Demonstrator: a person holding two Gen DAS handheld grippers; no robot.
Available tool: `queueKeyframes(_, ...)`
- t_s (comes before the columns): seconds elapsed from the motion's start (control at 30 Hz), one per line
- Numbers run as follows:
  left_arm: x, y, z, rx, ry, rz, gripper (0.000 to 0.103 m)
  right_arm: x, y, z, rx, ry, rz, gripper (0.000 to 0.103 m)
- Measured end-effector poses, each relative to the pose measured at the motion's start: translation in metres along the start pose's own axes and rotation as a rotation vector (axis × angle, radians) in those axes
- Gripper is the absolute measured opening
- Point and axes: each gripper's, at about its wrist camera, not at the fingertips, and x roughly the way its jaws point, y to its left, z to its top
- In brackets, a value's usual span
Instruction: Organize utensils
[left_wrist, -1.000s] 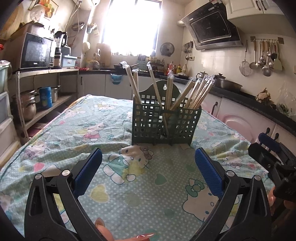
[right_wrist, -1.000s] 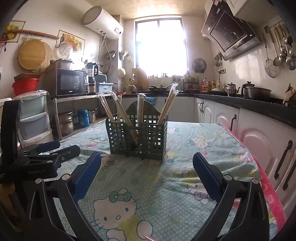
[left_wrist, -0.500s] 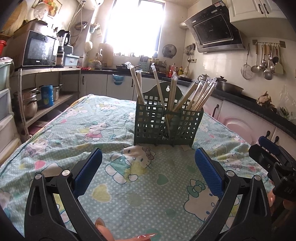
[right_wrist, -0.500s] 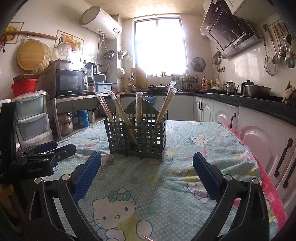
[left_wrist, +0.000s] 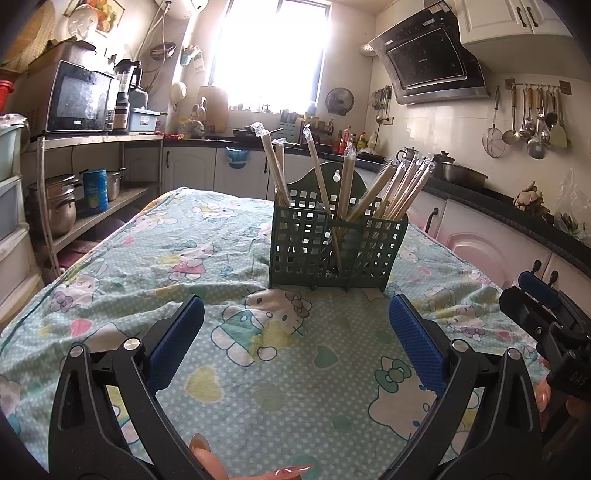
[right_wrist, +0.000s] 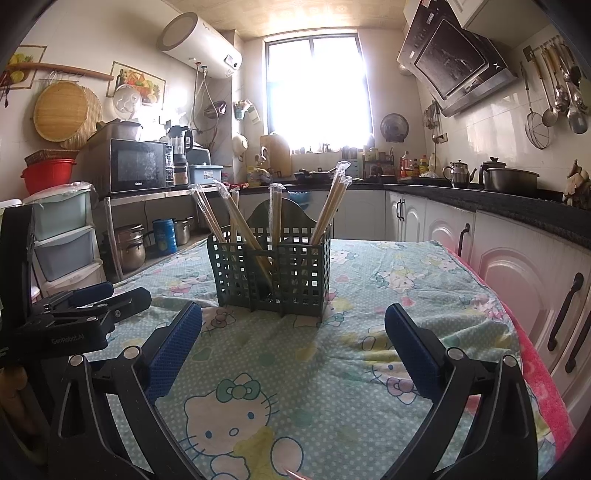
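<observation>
Both wrist cameras sat low over the tablecloth (left_wrist: 110, 258), each looking forward between its own spread blue pads (left_wrist: 177, 343) toward the window (right_wrist: 317, 88). Left view faced the green caddy (left_wrist: 332, 247) from near, slightly left of it; right view faced the caddy (right_wrist: 273, 273) from the right. Each caught the other gripper at its edge: right gripper (left_wrist: 546, 325), left gripper (right_wrist: 74, 317). Shared: caddy, cloth, window, microwave (right_wrist: 136, 166).

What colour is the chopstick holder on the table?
Dark green, a plastic grid holder; it shows best in the left wrist view.
</observation>
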Motion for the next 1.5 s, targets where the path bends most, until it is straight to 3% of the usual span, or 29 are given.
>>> queueKeyframes(1.5,-0.0007,-0.0008,-0.0006,0.004,0.003,0.006,0.092,-0.0017,-0.0007,-0.0006,0.001,-0.002,0.000,0.097)
